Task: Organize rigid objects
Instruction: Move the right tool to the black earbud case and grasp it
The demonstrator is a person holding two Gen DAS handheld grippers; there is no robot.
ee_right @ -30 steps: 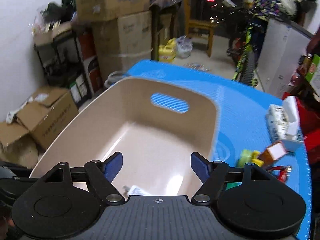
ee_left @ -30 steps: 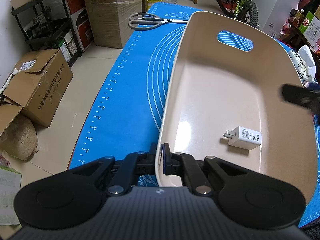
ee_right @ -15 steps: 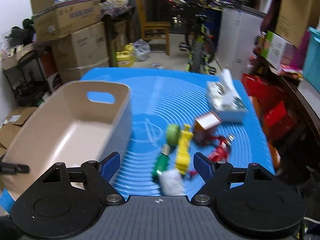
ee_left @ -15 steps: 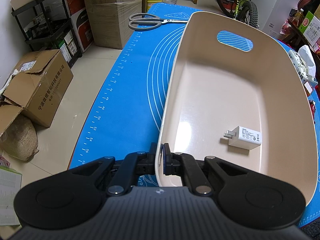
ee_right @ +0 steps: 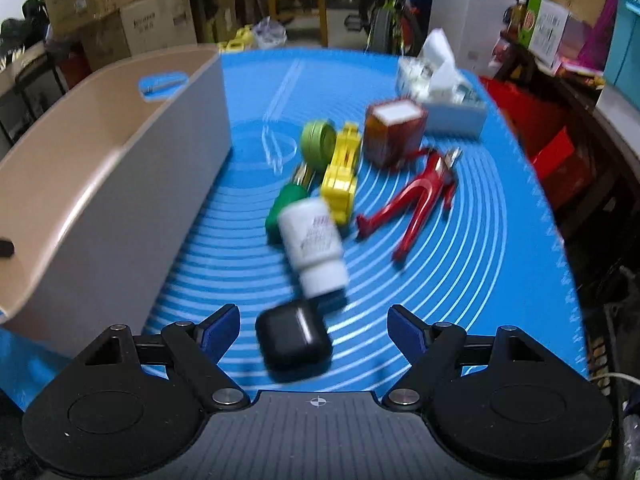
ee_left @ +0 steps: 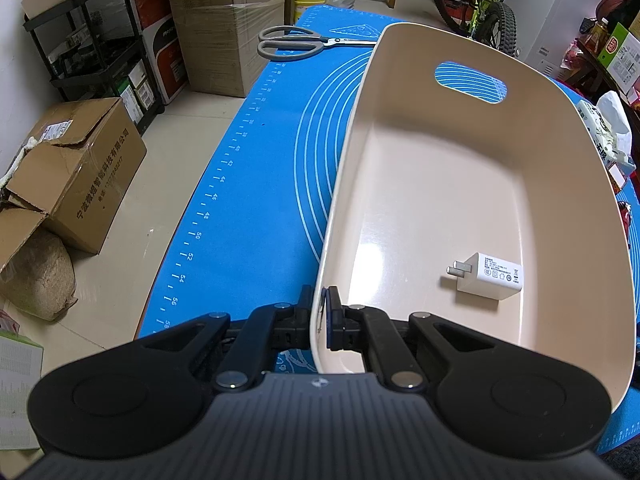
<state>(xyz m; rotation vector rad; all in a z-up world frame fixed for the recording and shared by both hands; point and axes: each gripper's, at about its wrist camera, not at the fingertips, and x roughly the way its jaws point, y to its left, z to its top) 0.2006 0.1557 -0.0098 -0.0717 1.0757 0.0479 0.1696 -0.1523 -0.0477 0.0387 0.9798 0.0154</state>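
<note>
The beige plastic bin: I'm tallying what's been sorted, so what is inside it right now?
Only a white wall charger plug lies on the beige plastic bin floor. The left hand-held gripper hides the near corner.

Motion blur smears the print on the white plastic bottle (ee_right: 314,246) beyond reading, and the small black rounded case (ee_right: 294,344) has soft edges. The green cylindrical object (ee_right: 285,210) lies partly hidden behind the bottle (its shape unclear). The beige plastic bin (ee_left: 432,184) hides the tips of the grey-handled scissors (ee_left: 296,42).
</note>
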